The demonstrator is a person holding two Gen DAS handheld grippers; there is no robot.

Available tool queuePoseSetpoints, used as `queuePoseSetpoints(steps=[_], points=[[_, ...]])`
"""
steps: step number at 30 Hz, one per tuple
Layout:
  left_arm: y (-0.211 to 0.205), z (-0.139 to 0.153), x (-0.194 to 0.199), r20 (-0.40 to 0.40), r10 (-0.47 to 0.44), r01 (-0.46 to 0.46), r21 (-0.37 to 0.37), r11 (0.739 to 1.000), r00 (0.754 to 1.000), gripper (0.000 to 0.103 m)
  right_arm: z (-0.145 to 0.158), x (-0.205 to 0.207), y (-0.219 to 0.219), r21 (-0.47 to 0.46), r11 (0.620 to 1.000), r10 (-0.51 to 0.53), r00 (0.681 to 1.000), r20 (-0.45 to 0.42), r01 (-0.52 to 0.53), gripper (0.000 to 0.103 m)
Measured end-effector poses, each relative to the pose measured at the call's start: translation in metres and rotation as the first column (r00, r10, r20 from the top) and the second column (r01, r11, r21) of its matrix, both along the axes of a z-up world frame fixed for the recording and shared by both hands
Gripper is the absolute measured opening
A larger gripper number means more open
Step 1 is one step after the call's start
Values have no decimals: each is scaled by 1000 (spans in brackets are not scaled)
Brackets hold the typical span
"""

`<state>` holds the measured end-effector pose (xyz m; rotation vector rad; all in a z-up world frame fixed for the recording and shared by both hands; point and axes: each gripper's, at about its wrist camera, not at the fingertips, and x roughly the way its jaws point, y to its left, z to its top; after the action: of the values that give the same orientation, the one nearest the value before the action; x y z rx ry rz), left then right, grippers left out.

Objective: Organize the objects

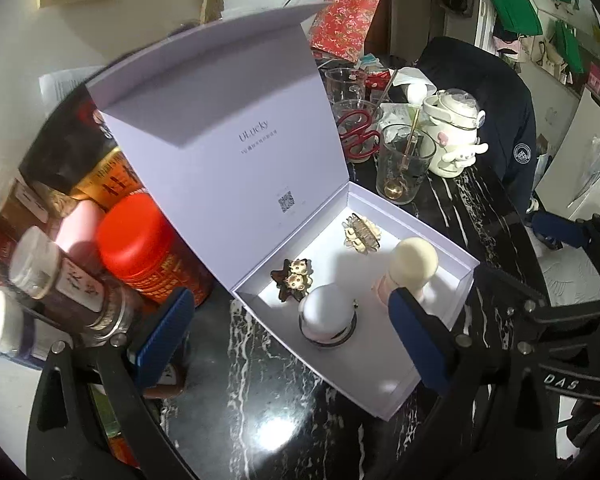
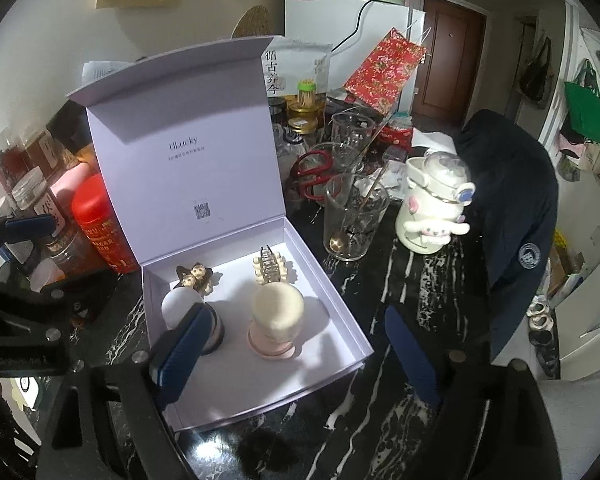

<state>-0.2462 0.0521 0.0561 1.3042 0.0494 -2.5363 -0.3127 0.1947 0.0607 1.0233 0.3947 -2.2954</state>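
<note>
1. Both your grippers hang wide and empty above the white box (image 2: 340, 332): left gripper (image 1: 292, 340), right gripper (image 2: 296, 356). No pad touches anything.
2. The lid (image 2: 184, 168) stands propped upright, likely to keep the tray reachable.
3. Inside: a round white jar (image 1: 326, 312) and a cream puff (image 2: 278, 308) in front, a dark hair clip (image 1: 294, 278) and a cream clip (image 2: 269, 268) behind.
4. The glass (image 2: 356, 220) holding a spoon stays outside.

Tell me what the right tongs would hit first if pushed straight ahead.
Probably the cream puff on its pink base in the white box; it sits centred between the open right tongs, though depth is uncertain.
</note>
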Motion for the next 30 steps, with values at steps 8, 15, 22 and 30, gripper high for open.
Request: queuePoseSetpoints(steps=[8, 15, 22, 30], points=[[6, 25, 19, -3, -14, 14, 8, 1000, 1000, 97, 23, 22, 15, 16, 1000, -6, 1000, 14, 6, 90], [19, 43, 45, 6, -25, 25, 19, 1000, 1000, 97, 36, 47, 32, 19, 1000, -22, 1000, 22, 21, 90], [35, 58, 73, 4, -12, 12, -2, 1000, 1000, 97, 45, 77, 50, 12, 1000, -17, 999, 35, 17, 90], [52, 62, 102, 6, -5, 5, 5, 1000, 1000, 97, 50, 112, 73, 23, 1000, -3, 1000, 18, 3, 90]])
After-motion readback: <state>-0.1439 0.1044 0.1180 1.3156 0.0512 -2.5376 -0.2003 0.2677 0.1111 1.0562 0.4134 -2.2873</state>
